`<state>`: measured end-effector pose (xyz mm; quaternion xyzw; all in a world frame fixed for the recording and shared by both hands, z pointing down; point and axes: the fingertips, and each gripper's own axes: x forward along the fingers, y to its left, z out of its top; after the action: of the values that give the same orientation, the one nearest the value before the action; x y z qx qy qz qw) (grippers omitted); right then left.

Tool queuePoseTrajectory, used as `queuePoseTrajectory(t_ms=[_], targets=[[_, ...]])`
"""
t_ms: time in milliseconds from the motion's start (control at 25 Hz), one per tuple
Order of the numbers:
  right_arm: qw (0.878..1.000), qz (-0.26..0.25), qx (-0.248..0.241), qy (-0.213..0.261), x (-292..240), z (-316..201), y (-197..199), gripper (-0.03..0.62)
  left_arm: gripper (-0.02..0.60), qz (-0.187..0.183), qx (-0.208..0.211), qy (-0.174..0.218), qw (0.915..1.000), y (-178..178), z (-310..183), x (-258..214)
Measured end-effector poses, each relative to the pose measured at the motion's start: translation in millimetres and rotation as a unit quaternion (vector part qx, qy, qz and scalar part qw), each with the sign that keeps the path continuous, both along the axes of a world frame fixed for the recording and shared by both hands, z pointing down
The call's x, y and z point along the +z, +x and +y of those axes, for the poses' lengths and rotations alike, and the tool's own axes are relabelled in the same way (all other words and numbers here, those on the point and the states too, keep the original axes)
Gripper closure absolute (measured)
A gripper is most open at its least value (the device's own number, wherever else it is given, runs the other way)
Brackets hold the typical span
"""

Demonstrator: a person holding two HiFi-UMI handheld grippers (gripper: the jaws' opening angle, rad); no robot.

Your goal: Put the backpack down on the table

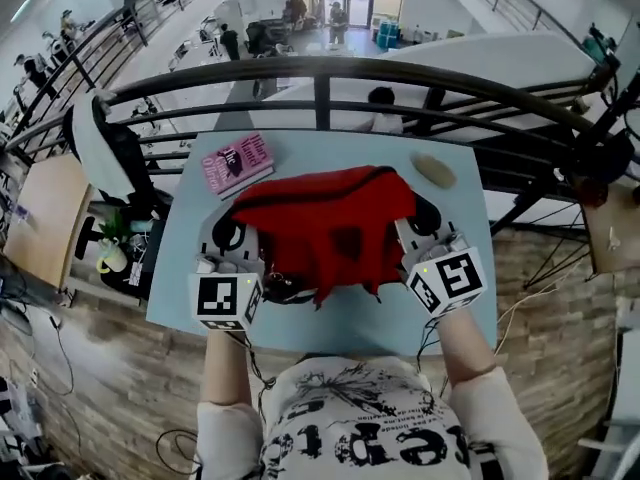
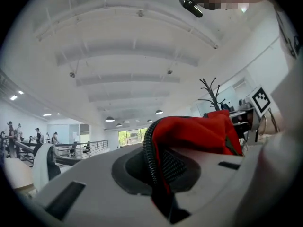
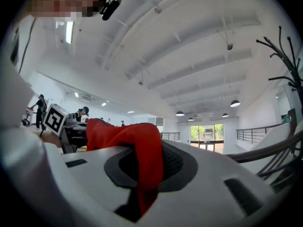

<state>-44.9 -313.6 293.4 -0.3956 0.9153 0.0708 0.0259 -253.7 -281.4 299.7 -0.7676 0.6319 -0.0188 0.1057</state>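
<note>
Left gripper [image 1: 233,236] and right gripper [image 1: 422,223] are each pinching a fold of the red backpack [image 1: 325,223], which is hanging between them over the table's [image 1: 400,318] middle; a slipping pinch could be sending it off the near edge.

White words on the pink book [image 1: 237,164] are too small to read. Big black letters on the person's shirt [image 1: 380,438] are cut off. The left cube [image 1: 228,301] and right cube [image 1: 449,280] each show a black square sign.
</note>
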Motion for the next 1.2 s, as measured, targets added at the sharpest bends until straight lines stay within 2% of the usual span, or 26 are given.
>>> queuePoseTrajectory(t_ms=[200, 360, 520, 640, 880, 1200], targets=[[0.998, -0.005, 0.056, -0.012, 6, -58, 6, 0.553, 0.558, -0.008, 0.043, -0.005, 0.9990, 2, -75, 8], [0.996, -0.009, 0.093, -0.008, 11, -100, 16, 0.557, 0.558, 0.003, 0.064, -0.001, 0.9979, 6, -124, 17], [0.995, -0.009, 0.102, -0.007, 9, -144, 18, 0.576, 0.558, 0.031, 0.078, 0.003, 0.9965, 9, -170, 14], [0.994, -0.005, 0.106, -0.013, 11, -169, 18, 0.579, 0.558, 0.022, 0.082, 0.004, 0.9964, 11, -197, 14], [0.994, 0.002, 0.109, -0.016, 23, -179, 14, 0.577, 0.558, 0.030, 0.098, 0.006, 0.9947, 6, -214, 26], [0.995, 0.005, 0.099, -0.014, 39, -148, 15, 0.576, 0.558, 0.033, 0.125, -0.006, 0.9915, 7, -182, 44]])
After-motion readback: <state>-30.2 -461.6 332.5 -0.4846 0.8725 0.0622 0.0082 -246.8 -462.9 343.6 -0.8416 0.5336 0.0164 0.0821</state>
